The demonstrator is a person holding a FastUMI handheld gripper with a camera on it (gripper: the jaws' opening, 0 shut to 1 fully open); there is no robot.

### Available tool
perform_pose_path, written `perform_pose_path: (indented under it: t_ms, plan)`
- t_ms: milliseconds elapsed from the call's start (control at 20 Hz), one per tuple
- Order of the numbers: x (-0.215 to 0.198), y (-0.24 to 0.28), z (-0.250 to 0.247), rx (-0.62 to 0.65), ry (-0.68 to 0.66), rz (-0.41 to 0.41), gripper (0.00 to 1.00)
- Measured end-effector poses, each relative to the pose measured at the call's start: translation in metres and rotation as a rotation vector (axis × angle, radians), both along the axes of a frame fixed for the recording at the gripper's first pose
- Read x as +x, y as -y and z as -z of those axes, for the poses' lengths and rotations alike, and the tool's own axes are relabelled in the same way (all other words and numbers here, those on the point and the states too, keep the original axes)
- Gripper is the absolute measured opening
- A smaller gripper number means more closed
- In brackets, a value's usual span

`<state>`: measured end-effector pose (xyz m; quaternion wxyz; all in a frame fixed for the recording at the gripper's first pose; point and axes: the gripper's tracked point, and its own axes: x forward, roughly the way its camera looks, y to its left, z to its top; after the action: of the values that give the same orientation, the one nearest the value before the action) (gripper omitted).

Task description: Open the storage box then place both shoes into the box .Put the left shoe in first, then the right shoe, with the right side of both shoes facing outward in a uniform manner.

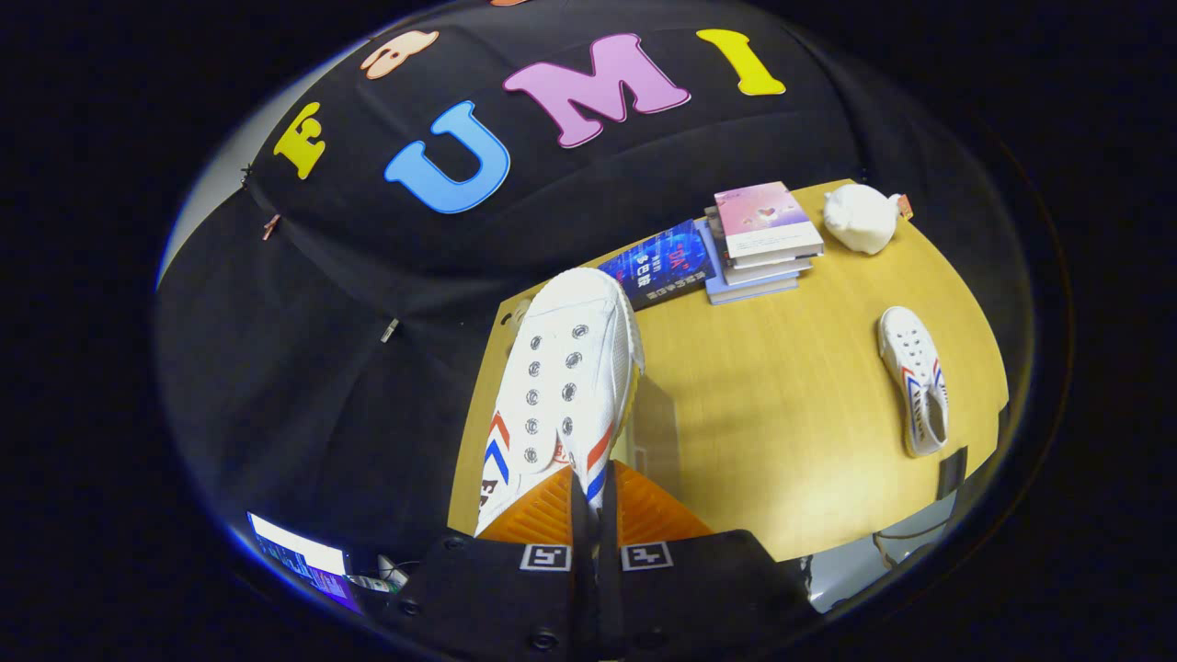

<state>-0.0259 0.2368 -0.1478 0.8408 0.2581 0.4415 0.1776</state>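
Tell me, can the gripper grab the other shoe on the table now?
Probably not yet. The gripper is shut on one shoe, so its fingers are full. The other shoe lies apart on the table, with nothing around it.

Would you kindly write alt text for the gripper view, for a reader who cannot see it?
The gripper is shut on a white shoe, held above a wooden table. Beyond lie a second shoe, stacked books and a white object.

Black cloth wall (349, 368) hangs behind a light wooden tabletop (782, 414); a lit screen (299, 556) glows below its near corner.
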Motion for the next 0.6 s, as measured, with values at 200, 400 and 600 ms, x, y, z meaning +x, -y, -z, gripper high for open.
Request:
perform_pose_path:
  t_ms: [200,400,600]
  plan:
    - [-0.005,-0.051,0.026,-0.028,-0.037,-0.059,0.05]
    - [-0.010,-0.084,0.073,-0.102,-0.117,-0.104,0.05]
    - [-0.009,-0.104,0.113,-0.191,-0.184,-0.143,0.05]
